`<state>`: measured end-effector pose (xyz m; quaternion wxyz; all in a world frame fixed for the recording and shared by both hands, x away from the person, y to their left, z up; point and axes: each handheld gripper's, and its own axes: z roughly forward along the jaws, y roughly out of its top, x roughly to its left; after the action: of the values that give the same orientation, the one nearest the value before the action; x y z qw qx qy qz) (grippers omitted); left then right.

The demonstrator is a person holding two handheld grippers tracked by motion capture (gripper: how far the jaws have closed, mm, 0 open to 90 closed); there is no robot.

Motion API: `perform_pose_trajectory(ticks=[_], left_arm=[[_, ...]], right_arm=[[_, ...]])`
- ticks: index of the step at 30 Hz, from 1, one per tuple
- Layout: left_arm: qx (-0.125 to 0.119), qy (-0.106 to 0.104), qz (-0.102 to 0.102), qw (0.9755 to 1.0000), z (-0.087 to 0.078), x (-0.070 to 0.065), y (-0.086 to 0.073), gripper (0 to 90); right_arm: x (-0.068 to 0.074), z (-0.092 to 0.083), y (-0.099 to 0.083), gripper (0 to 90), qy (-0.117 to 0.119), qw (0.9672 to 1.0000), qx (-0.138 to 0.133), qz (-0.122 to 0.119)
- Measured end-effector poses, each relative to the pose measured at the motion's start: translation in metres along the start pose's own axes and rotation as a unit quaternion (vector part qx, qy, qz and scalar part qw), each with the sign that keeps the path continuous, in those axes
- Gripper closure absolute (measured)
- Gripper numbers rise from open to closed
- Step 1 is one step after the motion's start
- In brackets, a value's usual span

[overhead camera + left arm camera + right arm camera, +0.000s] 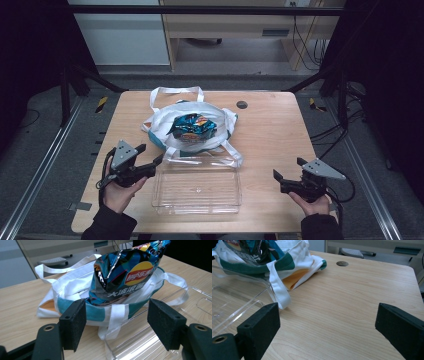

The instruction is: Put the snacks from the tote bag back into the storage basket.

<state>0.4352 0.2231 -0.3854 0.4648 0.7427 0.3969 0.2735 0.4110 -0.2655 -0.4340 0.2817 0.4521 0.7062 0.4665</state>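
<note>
A white tote bag with teal trim lies on the wooden table, and a blue and black chip bag sticks out of its mouth. In front of it sits a clear plastic tray, empty. My left gripper is held open at the tray's left, jaws aimed at the tote and chip bag. My right gripper is held open right of the tray over bare wood. In the right gripper view the tote and the tray lie to the left, apart from the jaws.
The table has a round cable hole behind the tote. White tote straps trail toward the back and onto the tray's far rim. Black frame posts stand beside both table sides, and a desk is beyond the far edge.
</note>
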Motion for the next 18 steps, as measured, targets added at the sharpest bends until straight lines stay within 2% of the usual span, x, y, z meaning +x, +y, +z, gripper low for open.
perform_pose_trajectory(ticks=[6,18], left_arm=[[0.004,-0.001,0.007,1.0,0.008,-0.003,0.007,31.3],[0.001,0.0,0.003,1.0,0.016,0.002,0.018,31.8]], right_arm=[[0.001,0.0,0.0,6.3,0.001,1.0,0.0,-0.003],[0.001,0.001,0.0,6.2,0.003,1.0,0.002,-0.004]])
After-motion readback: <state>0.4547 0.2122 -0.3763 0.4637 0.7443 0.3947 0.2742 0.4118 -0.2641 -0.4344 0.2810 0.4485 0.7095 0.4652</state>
